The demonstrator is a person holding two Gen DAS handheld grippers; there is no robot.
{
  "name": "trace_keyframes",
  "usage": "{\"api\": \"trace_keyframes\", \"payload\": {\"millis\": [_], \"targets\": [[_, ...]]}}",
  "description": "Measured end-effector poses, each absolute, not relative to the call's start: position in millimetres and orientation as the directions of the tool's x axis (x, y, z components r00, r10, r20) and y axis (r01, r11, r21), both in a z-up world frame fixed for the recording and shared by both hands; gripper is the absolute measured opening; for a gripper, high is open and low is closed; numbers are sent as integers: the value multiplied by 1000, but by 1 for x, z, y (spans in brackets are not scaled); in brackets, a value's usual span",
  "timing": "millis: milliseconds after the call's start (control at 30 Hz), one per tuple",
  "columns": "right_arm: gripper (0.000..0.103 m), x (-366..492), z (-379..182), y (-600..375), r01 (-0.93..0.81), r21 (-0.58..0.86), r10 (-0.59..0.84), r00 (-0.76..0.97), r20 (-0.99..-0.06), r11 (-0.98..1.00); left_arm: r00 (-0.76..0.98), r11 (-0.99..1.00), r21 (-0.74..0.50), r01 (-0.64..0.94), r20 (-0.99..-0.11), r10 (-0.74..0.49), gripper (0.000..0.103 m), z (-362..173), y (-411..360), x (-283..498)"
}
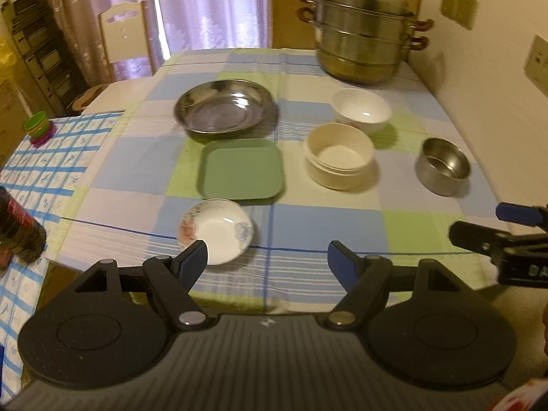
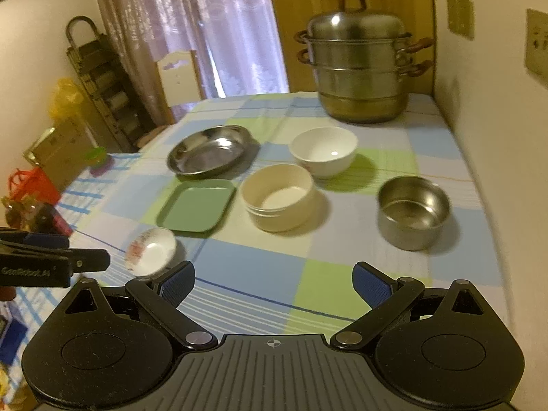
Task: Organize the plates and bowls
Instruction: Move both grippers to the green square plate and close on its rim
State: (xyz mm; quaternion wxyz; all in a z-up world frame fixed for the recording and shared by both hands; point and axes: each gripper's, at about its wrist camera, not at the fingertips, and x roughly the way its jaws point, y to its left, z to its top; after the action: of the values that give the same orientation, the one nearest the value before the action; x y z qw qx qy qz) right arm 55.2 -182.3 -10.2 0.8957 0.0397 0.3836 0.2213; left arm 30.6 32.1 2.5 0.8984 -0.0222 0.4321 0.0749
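Evidently nothing is stacked yet: six dishes lie apart on the desk [image 1: 325,226] (steamer pot aside); both claws, left claw [image 1: 267,260] and right claw [image 2: 274,282], are held wide, empty.

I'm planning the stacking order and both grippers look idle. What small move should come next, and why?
Probably ease the left gripper forward and down onto the small floral dish. It is open and holds nothing, and that dish lies nearest, just ahead of its left finger, with the green square plate right behind as a likely place to stack it.
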Motion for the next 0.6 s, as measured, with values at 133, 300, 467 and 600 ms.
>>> {"api": "trace_keyframes", "payload": {"millis": [133, 300, 467, 600], "targets": [[98, 67, -16, -171, -380, 267, 455, 592, -665, 885, 609, 984, 34, -178, -781, 137, 76, -2, 50, 39], [98, 82, -19, -154, -386, 285, 472, 591, -654, 877, 601, 981, 31, -192, -786, 143, 75, -10, 77, 54], [97, 102, -24, -130, -371, 290, 465, 592, -658, 882, 594, 982, 29, -187, -793, 136, 75, -18, 102, 74], [88, 121, -34, -111, -352, 298, 456, 571, -683, 887, 579, 983, 18, -181, -806, 121, 75, -30, 125, 93]]}}
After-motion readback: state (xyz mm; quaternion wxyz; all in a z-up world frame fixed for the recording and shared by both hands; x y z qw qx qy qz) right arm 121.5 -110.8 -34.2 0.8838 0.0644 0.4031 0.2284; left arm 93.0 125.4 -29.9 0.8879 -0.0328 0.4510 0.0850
